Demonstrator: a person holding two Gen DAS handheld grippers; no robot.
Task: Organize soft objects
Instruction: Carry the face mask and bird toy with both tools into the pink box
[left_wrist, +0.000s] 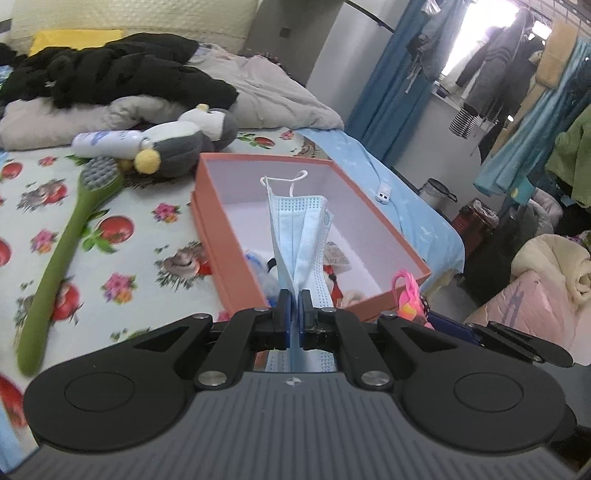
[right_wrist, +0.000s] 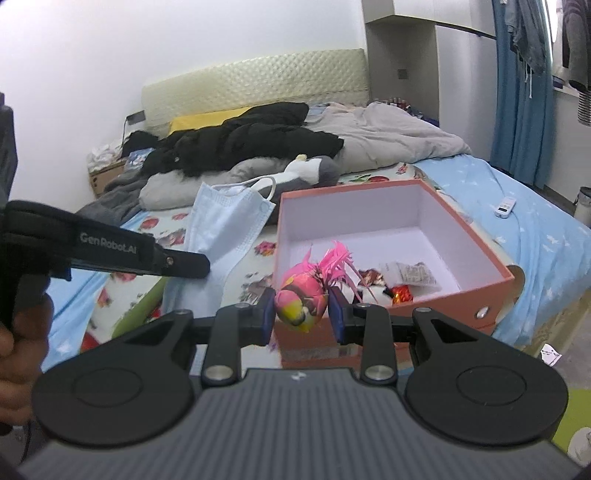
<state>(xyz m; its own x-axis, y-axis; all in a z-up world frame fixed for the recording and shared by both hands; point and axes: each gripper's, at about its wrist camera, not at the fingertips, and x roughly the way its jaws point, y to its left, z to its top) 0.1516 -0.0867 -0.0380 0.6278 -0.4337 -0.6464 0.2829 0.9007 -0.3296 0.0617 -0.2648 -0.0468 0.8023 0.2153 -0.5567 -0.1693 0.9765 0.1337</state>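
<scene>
Left wrist view – left gripper (left_wrist: 294, 295) clamped on blue face mask (left_wrist: 301, 236), over orange box (left_wrist: 221, 236), right gripper (right_wrist: 302, 308) grasping pink toy (right_wrist: 301, 295)

Home bedroom: bed (right_wrist: 480, 192), padded headboard (right_wrist: 258, 77), hanging clothes (left_wrist: 517, 74).

The face mask (left_wrist: 301, 236) is hiding most of the small items in the orange box (left_wrist: 221, 236), so they are staying unidentifiable. The green brush (left_wrist: 70, 236) is blurring. The frame edge is cropping a hand (right_wrist: 18, 354).

Pale blue mask (left_wrist: 301, 236), pink-yellow toy (right_wrist: 301, 301), salmon box (left_wrist: 218, 236), flowered sheet (left_wrist: 122, 236)
</scene>
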